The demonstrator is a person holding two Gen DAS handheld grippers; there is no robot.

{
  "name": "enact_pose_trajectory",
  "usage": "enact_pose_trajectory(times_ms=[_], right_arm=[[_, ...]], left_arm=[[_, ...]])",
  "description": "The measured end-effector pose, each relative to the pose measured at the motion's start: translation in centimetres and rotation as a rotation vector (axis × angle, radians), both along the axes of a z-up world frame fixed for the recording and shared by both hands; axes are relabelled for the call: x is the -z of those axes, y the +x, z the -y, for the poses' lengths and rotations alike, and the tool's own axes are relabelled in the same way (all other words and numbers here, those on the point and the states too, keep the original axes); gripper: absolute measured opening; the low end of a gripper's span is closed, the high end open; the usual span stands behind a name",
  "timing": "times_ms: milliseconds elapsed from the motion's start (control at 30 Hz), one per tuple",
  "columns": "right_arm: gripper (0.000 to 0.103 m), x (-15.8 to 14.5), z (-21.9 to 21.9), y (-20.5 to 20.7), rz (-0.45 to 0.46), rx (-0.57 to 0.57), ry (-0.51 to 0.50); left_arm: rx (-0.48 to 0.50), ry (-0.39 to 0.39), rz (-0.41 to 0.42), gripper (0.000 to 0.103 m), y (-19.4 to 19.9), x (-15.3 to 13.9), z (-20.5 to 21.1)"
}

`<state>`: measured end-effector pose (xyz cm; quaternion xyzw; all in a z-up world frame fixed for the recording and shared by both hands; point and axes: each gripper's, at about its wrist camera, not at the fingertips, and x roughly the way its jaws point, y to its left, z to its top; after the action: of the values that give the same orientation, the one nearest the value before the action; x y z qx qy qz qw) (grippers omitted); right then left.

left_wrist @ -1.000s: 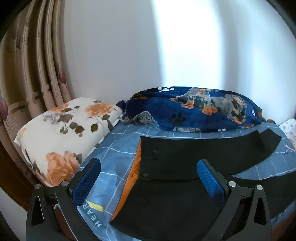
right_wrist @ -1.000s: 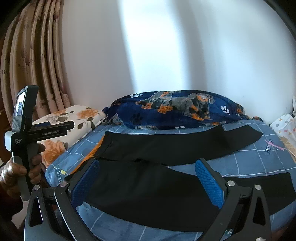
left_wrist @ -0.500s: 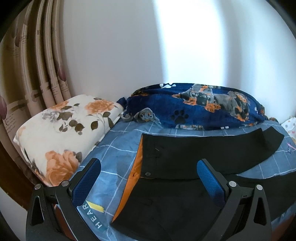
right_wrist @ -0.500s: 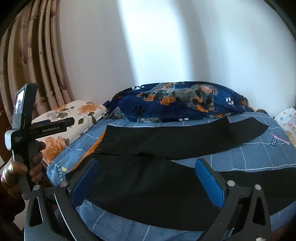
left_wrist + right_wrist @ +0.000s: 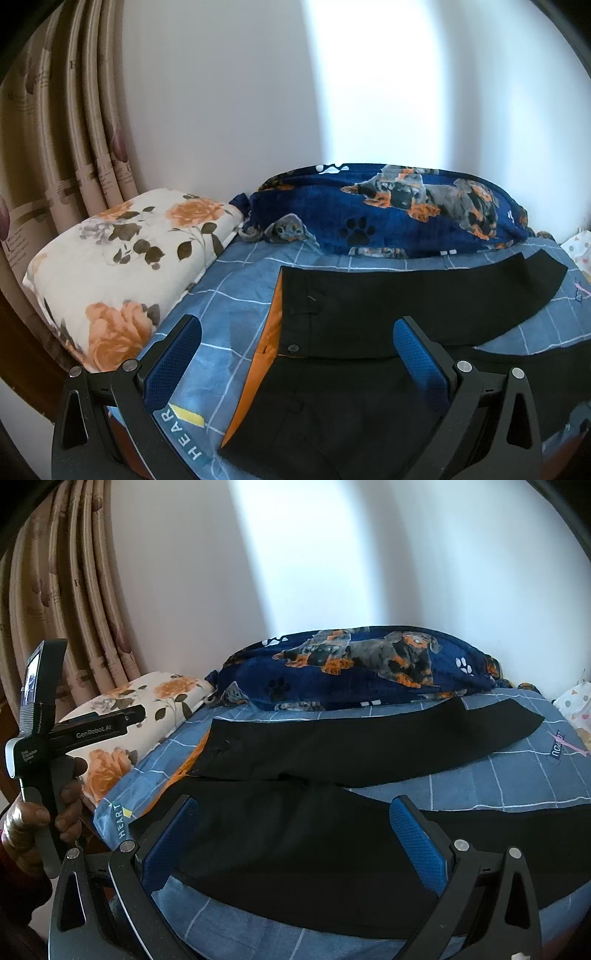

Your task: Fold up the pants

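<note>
Black pants (image 5: 369, 314) with an orange lining lie spread flat on the blue checked bed sheet (image 5: 236, 306), waistband to the left, both legs running right. In the right wrist view the same pants (image 5: 332, 746) show both legs apart, the far one toward the blanket. My left gripper (image 5: 295, 362) hovers open above the waistband's near part, nothing between its blue pads. My right gripper (image 5: 291, 845) is open over the near leg, also empty. A hand holds the left gripper's handle (image 5: 48, 760) at the bed's left edge.
A floral pillow (image 5: 122, 266) lies at the bed's left end. A navy dog-print blanket (image 5: 388, 218) is bunched along the white wall. Beige curtains (image 5: 66, 129) hang at left. A dotted white item (image 5: 576, 705) sits at the far right.
Both views have shifted slightly: the cameras have tilted or dropped a little, so the bed sits lower in frame and nearer. Both grippers stay open. The pants have not moved.
</note>
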<state>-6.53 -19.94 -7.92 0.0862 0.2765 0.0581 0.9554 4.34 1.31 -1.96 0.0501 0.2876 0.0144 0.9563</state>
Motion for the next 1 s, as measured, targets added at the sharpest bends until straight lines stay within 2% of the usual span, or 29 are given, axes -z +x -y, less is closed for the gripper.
enact_pose_trajectory(times_ms=[300,433,567,667,767,867,933,1000], right_arm=[[0.103,0.8,0.1,0.9,-0.025,-0.008,0.009],[0.103,1.5,0.1,1.5,-0.046,-0.009,0.014],[0.103,2.3,0.4,2.3,-0.073,-0.006,0.023],[0.103,3.1,0.7,2.9,-0.093,-0.003,0.026],[0.103,4.0,1.0,3.7,-0.119,0.004,0.032],[0.103,5.1,1.4,4.7,-0.152,0.014,0.045],[0.103,5.9,1.6,5.5,-0.18,0.02,0.052],[0.103,6.4,1.8,5.9,-0.195,0.023,0.055]], left_arm=[[0.009,0.007,-0.027,0.103,1.3,1.0,0.1],[0.028,0.0,-0.084,0.103,3.2,2.7,-0.4],[0.032,-0.028,-0.128,0.101,6.5,5.0,-2.4],[0.062,-0.057,-0.118,0.101,9.6,6.4,-4.5],[0.052,-0.05,-0.126,0.101,12.7,7.7,-6.2],[0.151,-0.086,-0.239,0.101,17.5,9.5,-7.3],[0.152,-0.088,-0.308,0.101,20.5,10.9,-8.0],[0.174,-0.07,-0.328,0.101,23.3,12.4,-8.6]])
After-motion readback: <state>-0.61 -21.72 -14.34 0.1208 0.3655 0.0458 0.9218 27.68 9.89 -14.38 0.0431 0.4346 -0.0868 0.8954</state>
